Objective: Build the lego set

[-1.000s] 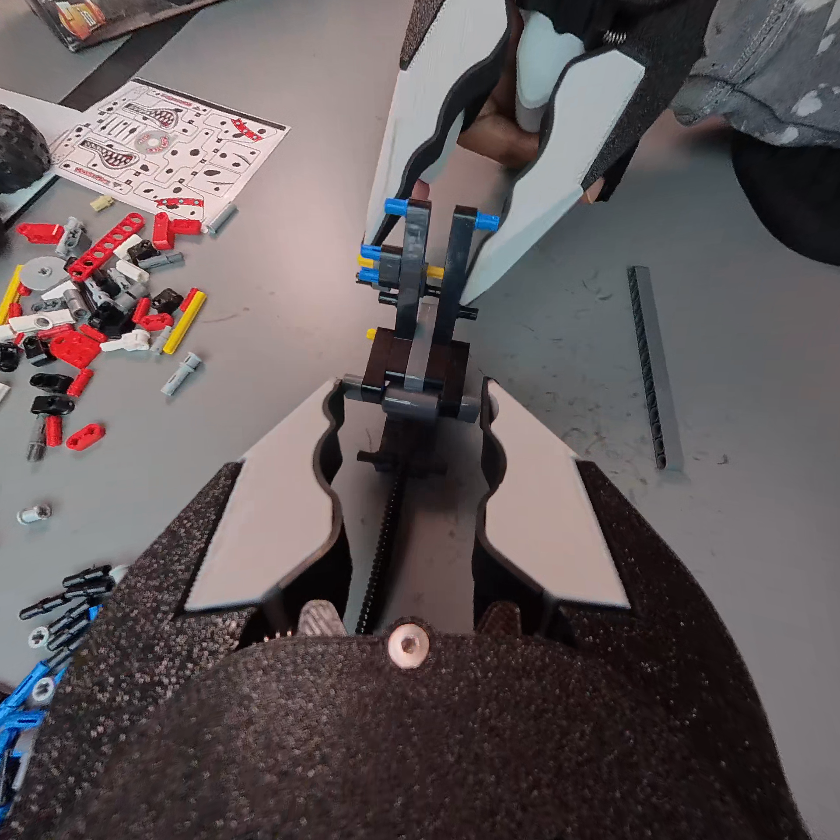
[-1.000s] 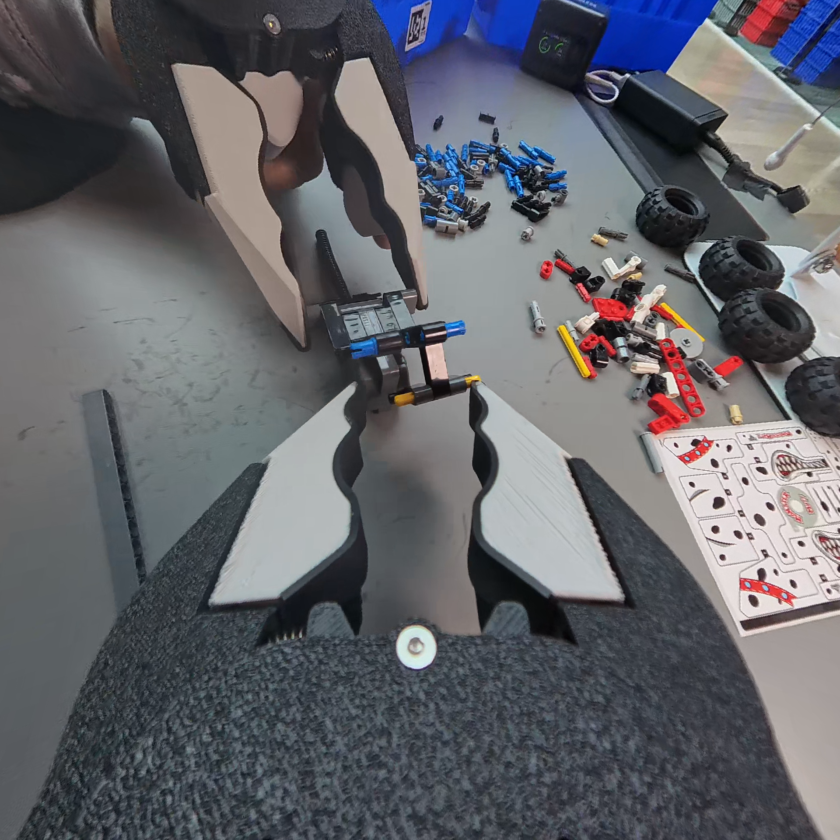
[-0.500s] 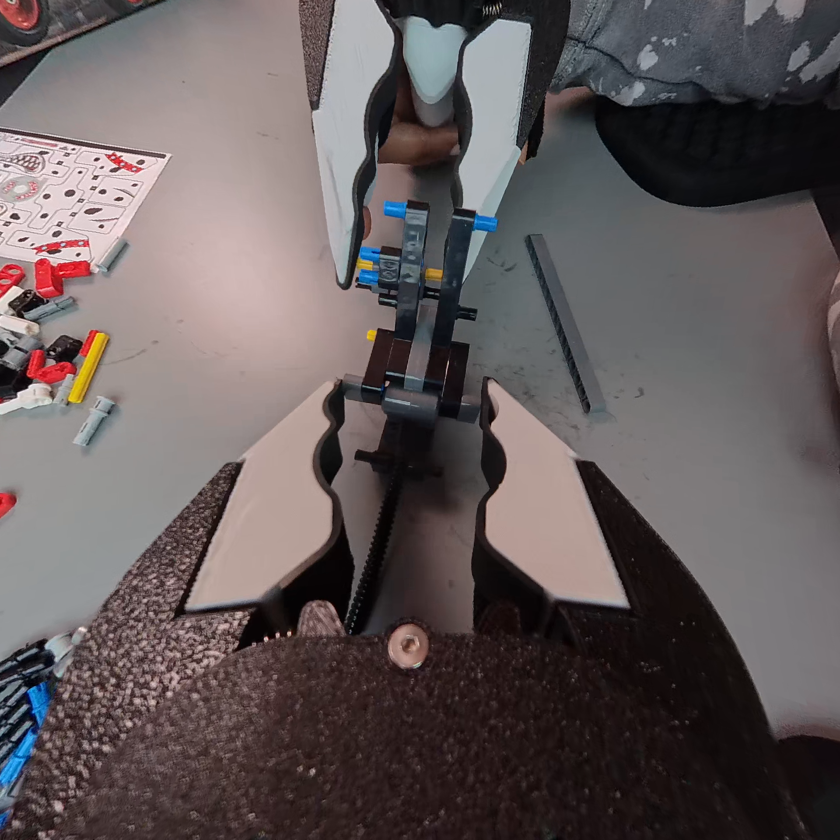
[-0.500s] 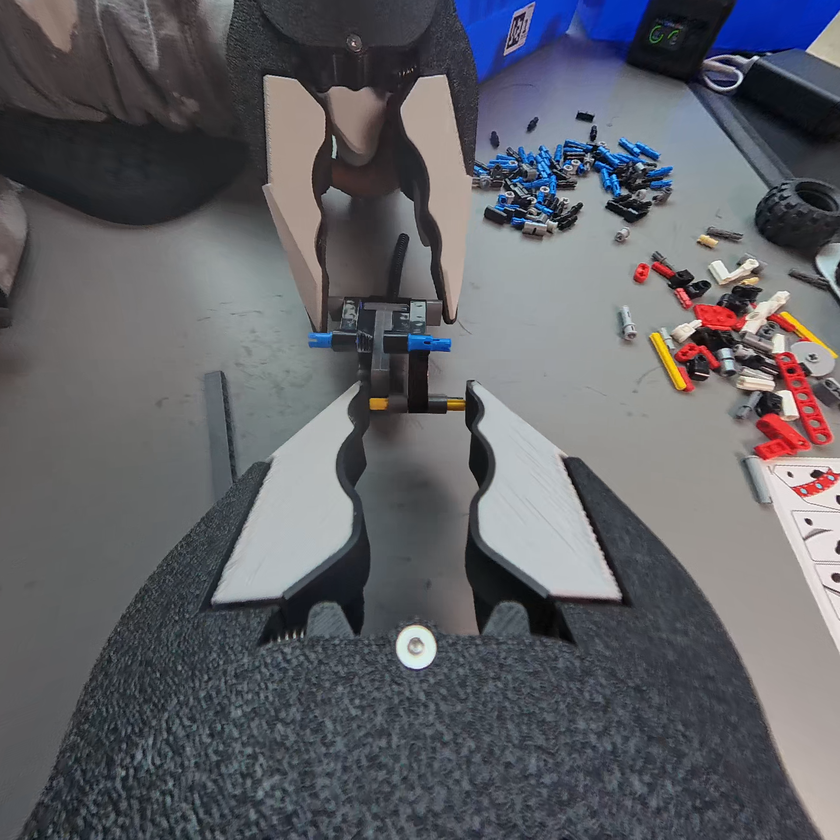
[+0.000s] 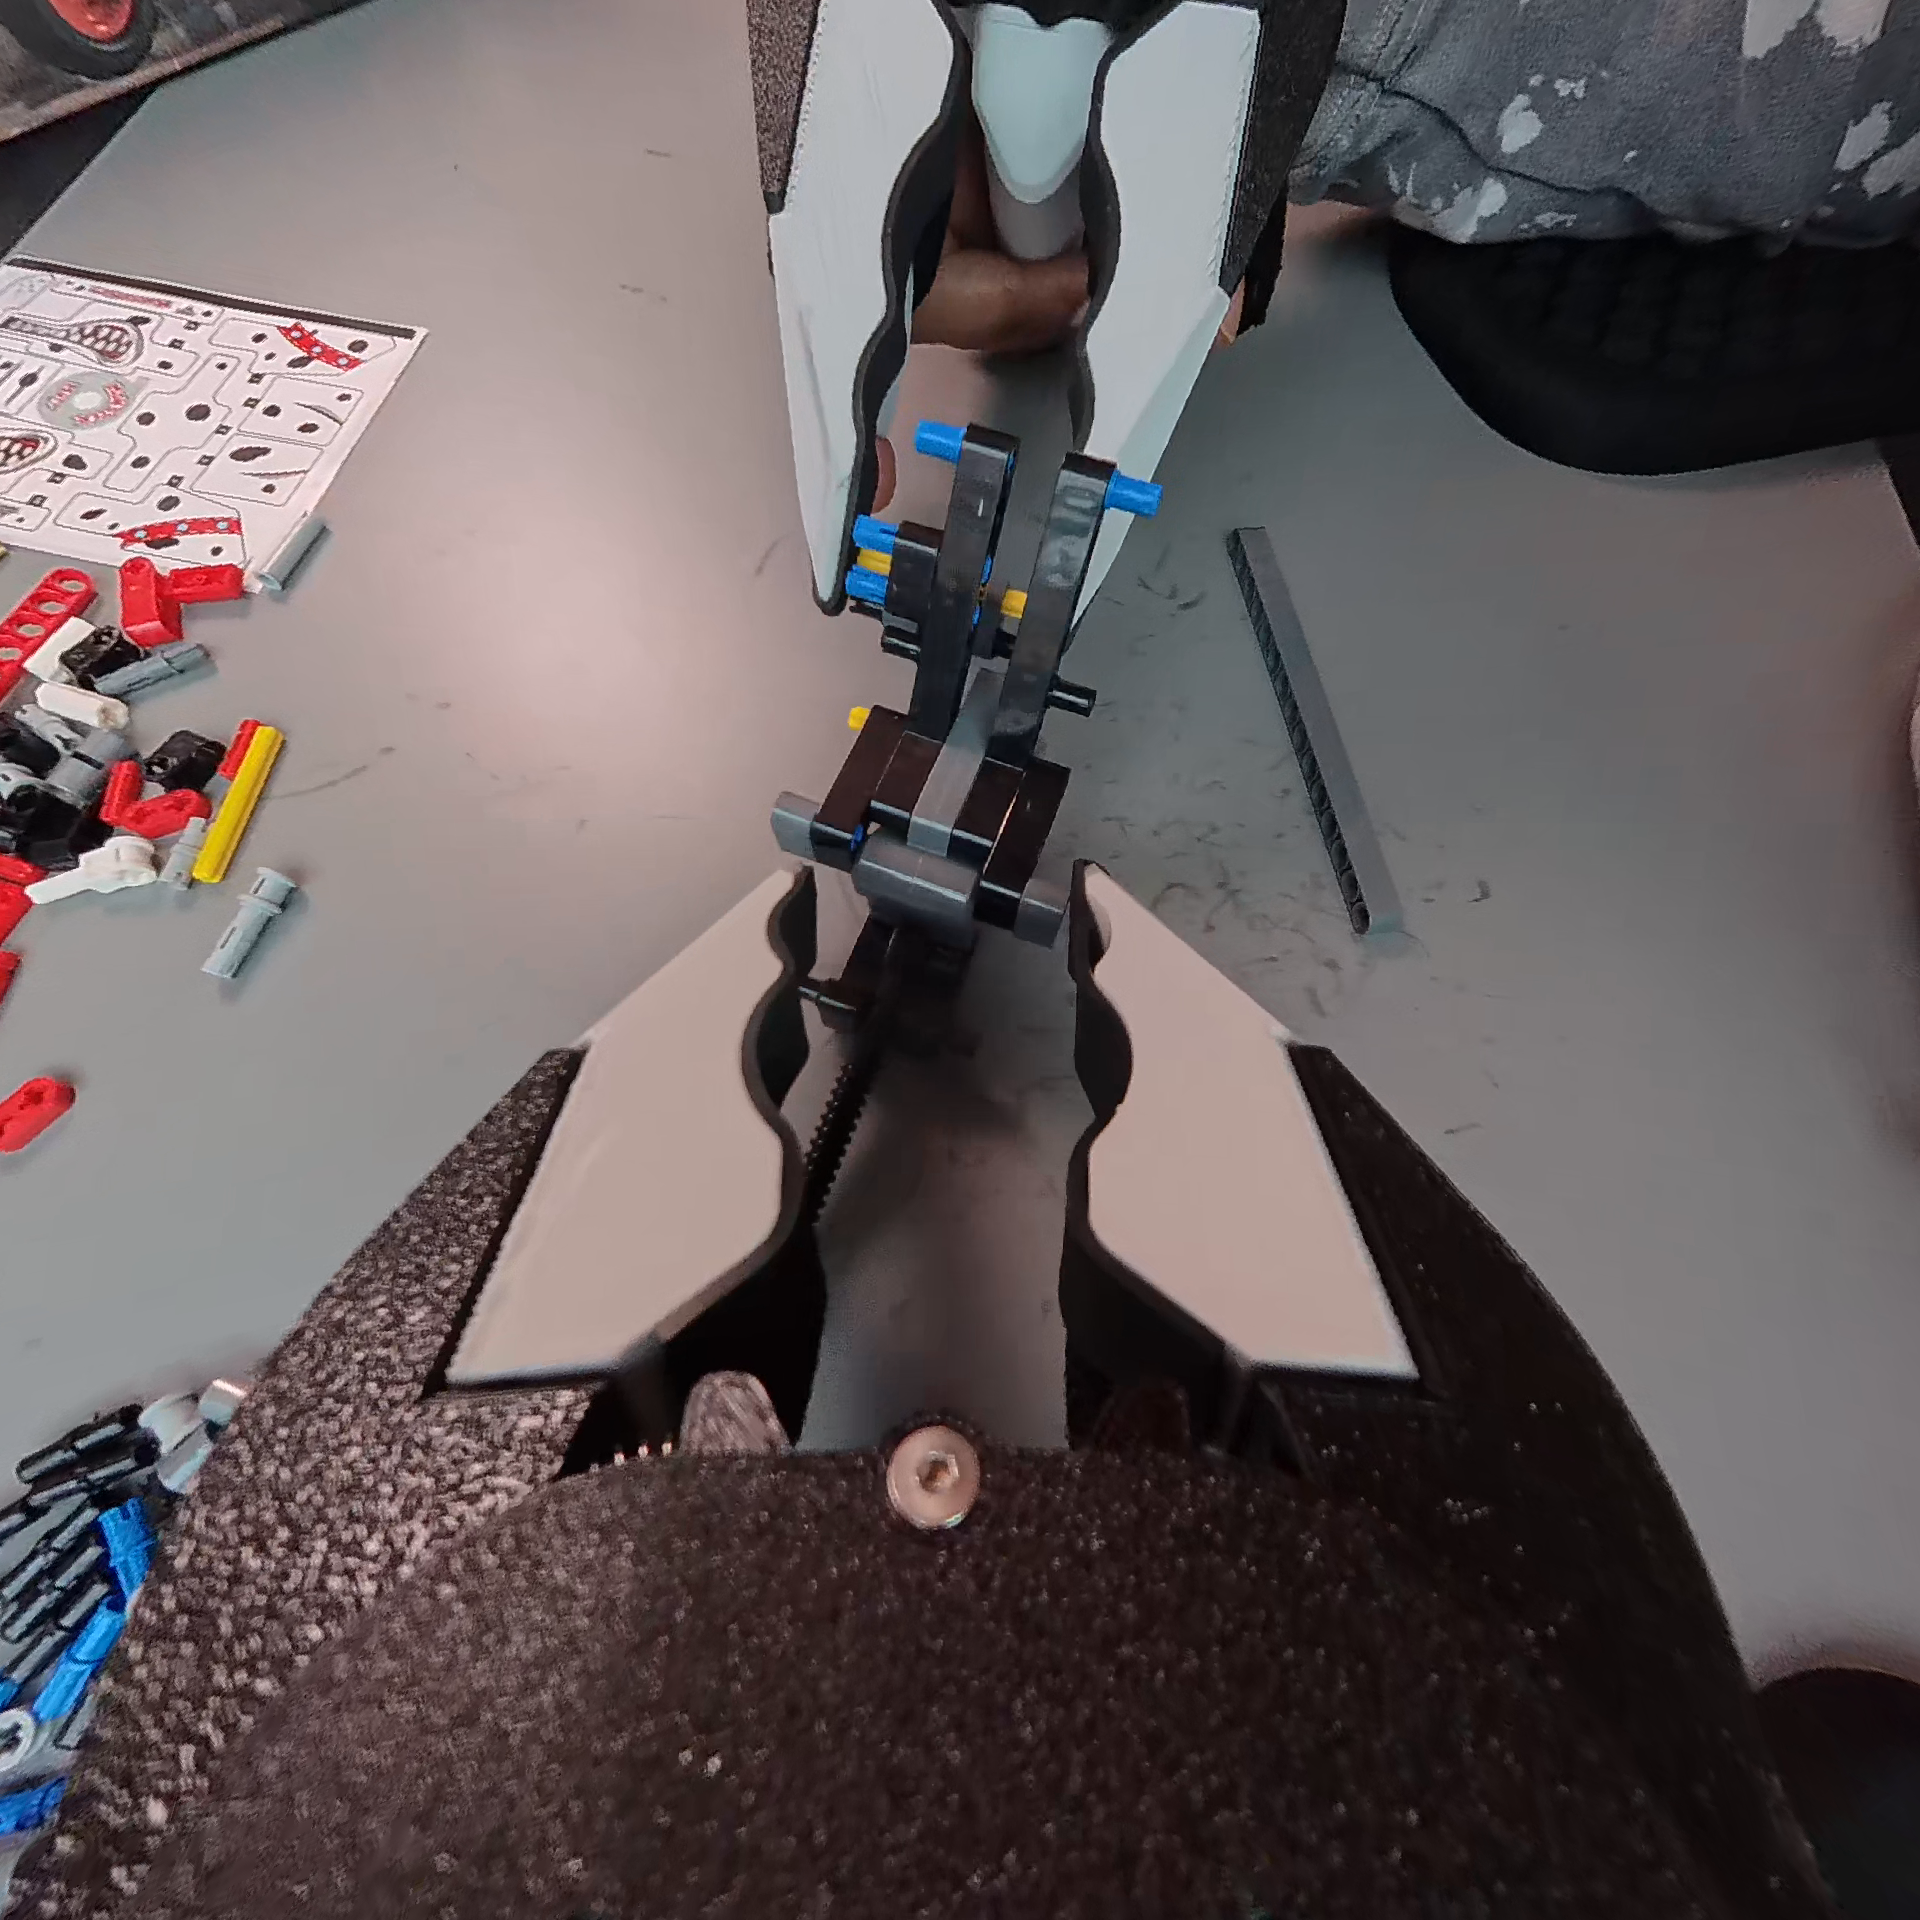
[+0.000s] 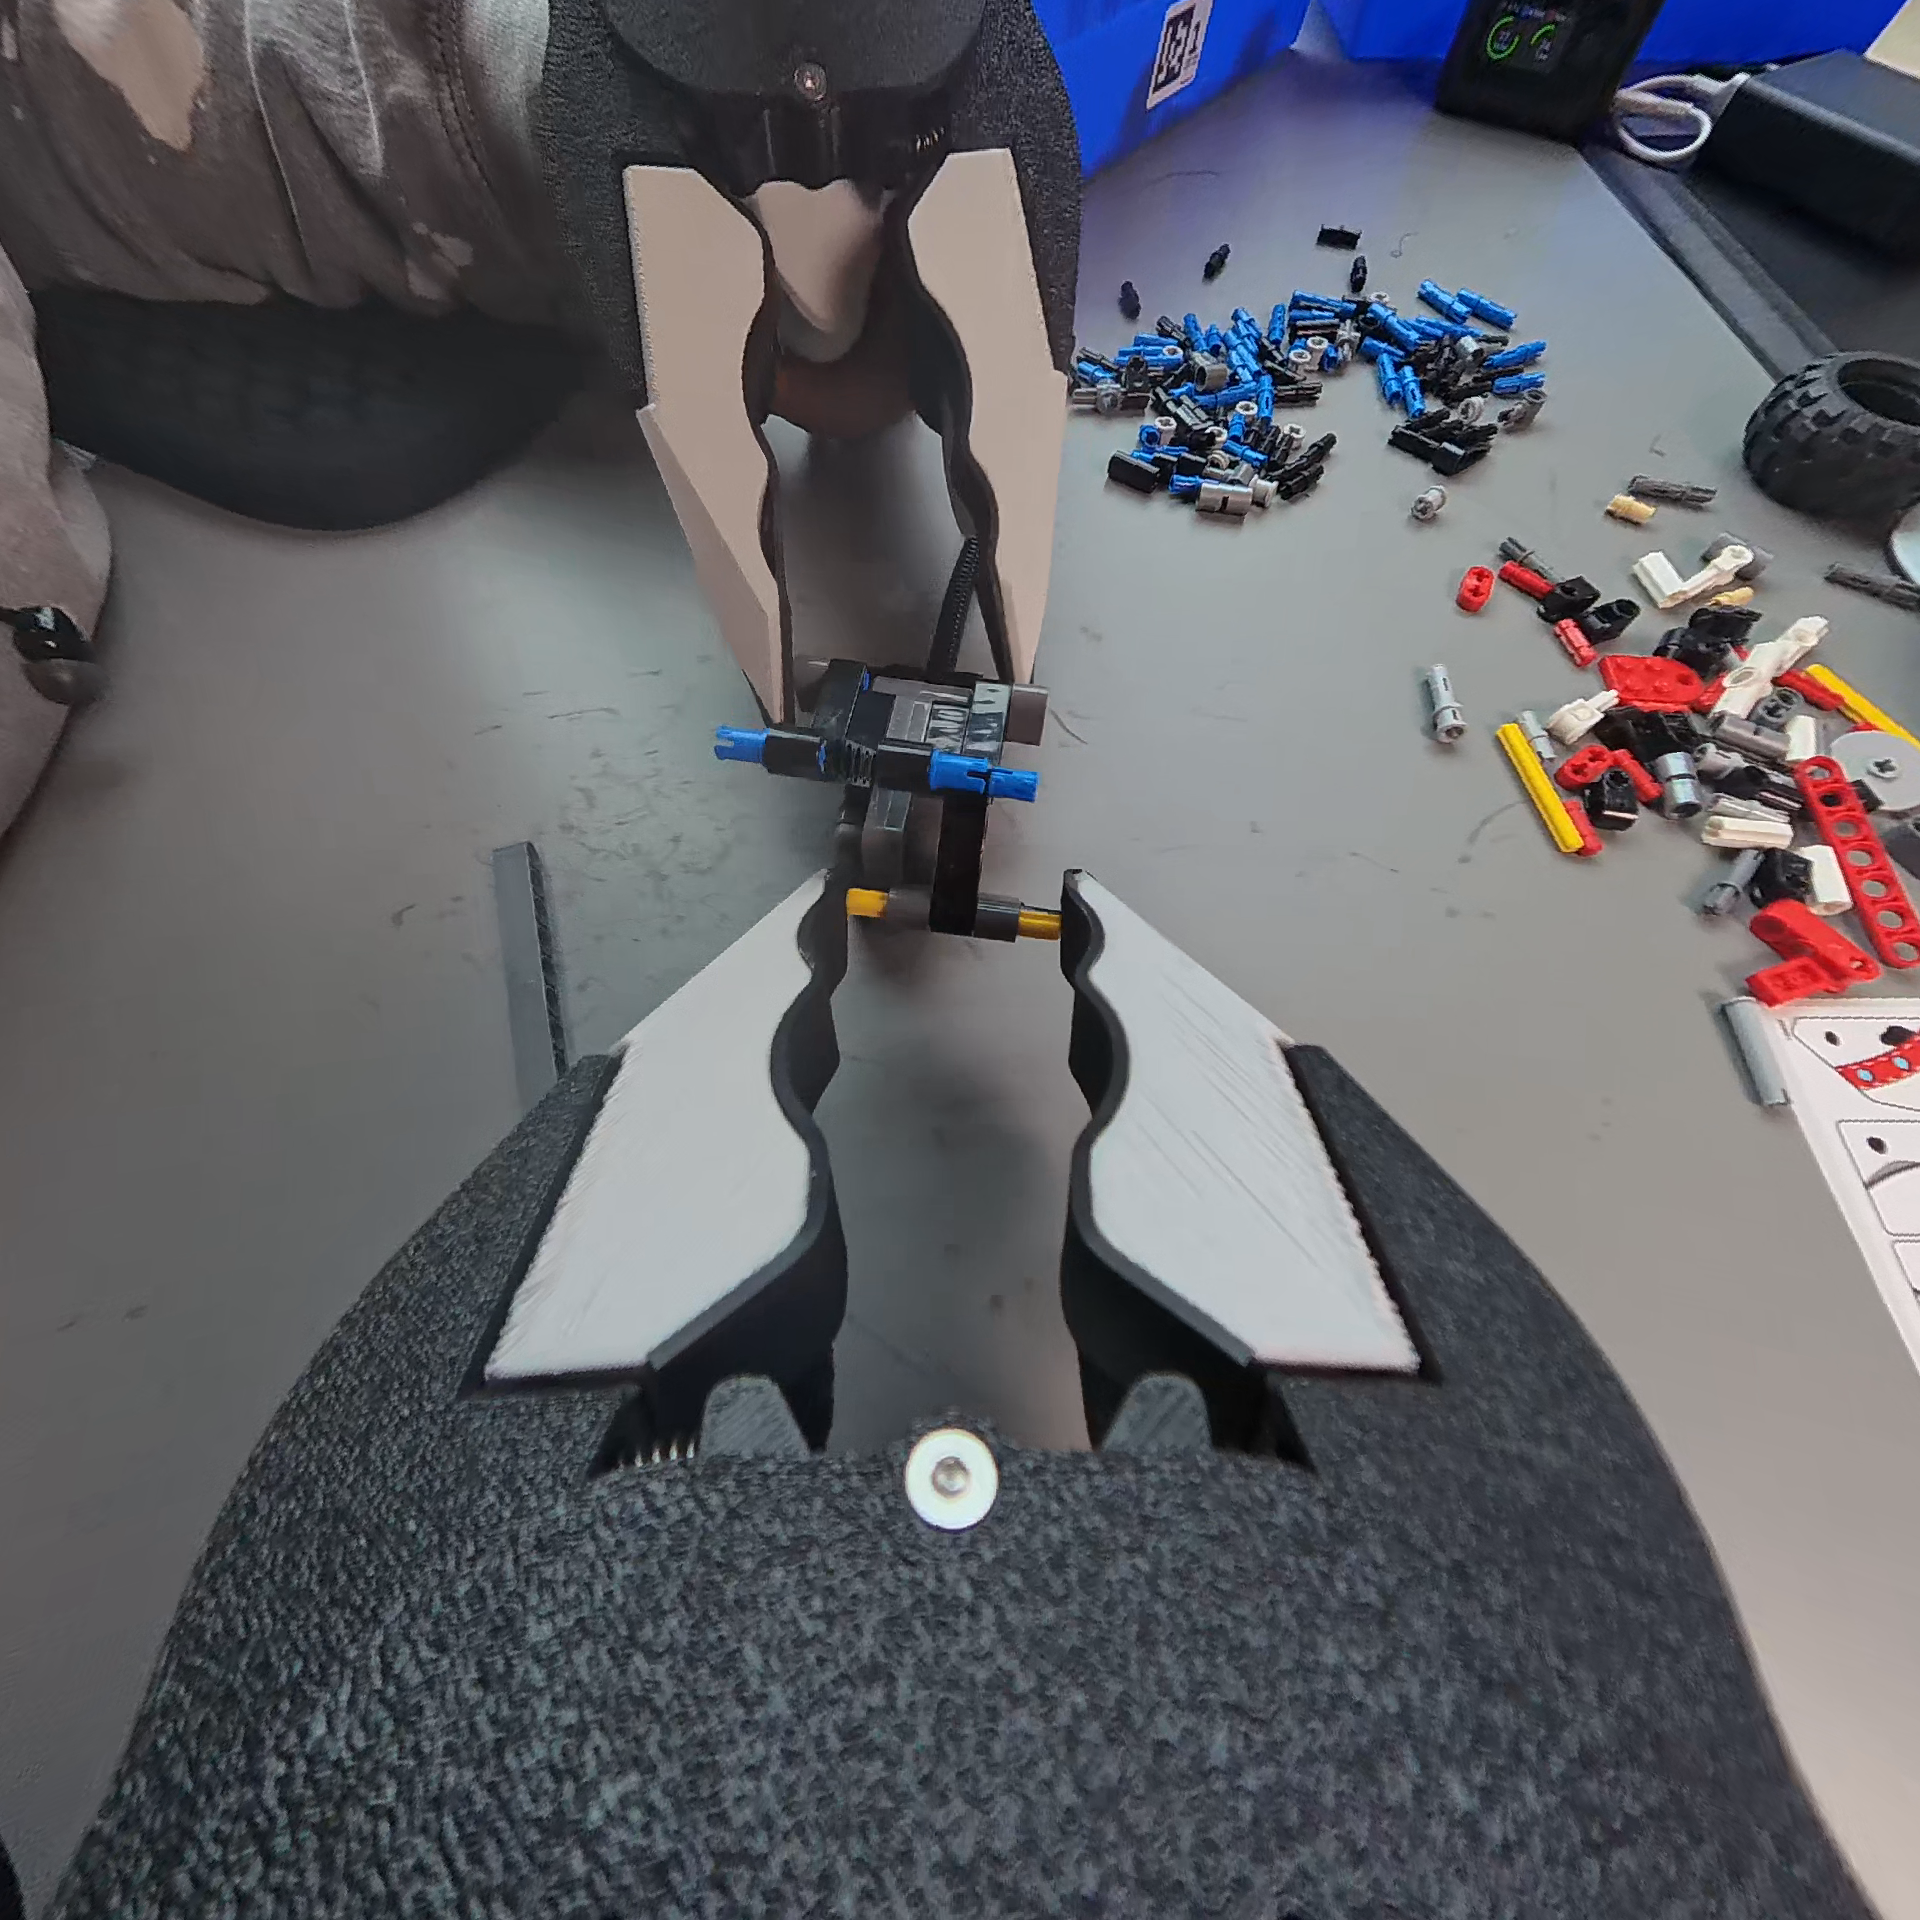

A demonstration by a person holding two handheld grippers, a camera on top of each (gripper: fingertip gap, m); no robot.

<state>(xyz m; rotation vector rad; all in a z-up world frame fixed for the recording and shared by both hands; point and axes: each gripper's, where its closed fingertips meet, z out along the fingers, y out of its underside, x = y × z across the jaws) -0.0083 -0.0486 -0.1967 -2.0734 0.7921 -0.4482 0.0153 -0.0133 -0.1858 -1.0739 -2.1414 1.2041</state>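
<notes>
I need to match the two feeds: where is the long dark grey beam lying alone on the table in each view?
Left wrist view: long dark grey beam, right of the assembly.
Right wrist view: beam at left, beside the right gripper.
Shared landmark: the assembly.

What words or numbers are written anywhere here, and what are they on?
Sticker sheet: pictures and tiny print along its edge, too small to read.
White label on the blue bin: a square code pattern, blurred.
Screen of the small black device: green rings with tiny digits, too small to read.
Half-built model and loose bricks: nothing readable.
</notes>
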